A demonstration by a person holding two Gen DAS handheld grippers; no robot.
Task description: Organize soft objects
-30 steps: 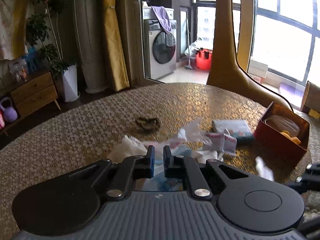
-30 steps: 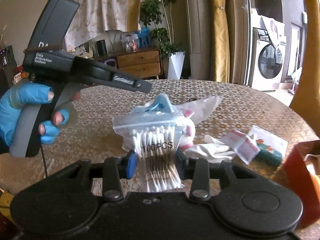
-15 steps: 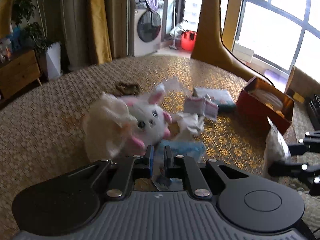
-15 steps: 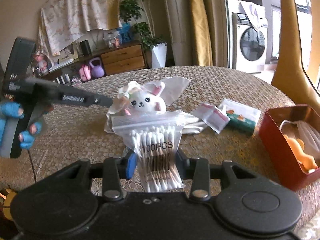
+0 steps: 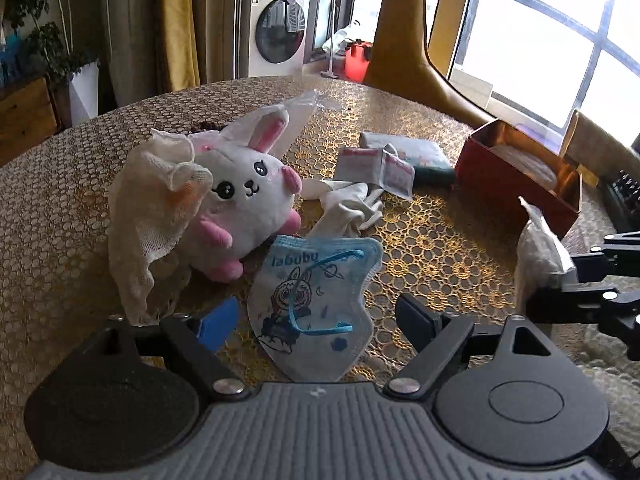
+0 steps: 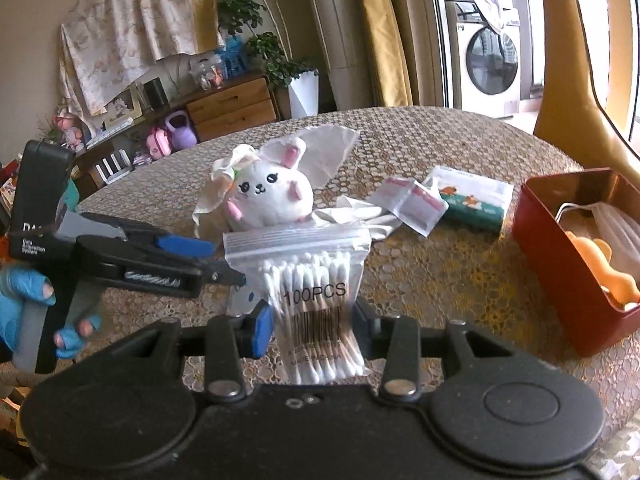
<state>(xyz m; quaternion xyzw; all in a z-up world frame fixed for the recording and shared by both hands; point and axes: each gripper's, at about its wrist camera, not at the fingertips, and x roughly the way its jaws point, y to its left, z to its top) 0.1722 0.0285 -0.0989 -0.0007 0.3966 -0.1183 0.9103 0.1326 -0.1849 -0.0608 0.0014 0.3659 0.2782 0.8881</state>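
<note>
Inside, the red tin [image 6: 560, 256] holds an orange toy [image 6: 600, 264].

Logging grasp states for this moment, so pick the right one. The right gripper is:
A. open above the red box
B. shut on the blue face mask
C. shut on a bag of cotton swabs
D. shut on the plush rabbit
C: in the right wrist view the right gripper has both fingers pressed against the bag of cotton swabs marked 100PCS.

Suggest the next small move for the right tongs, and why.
Probably carry the swab bag right, over the red box, then release. The right tongs are clamped on it, the box is open with soft items inside, and the left tongs are open over the mask.
</note>
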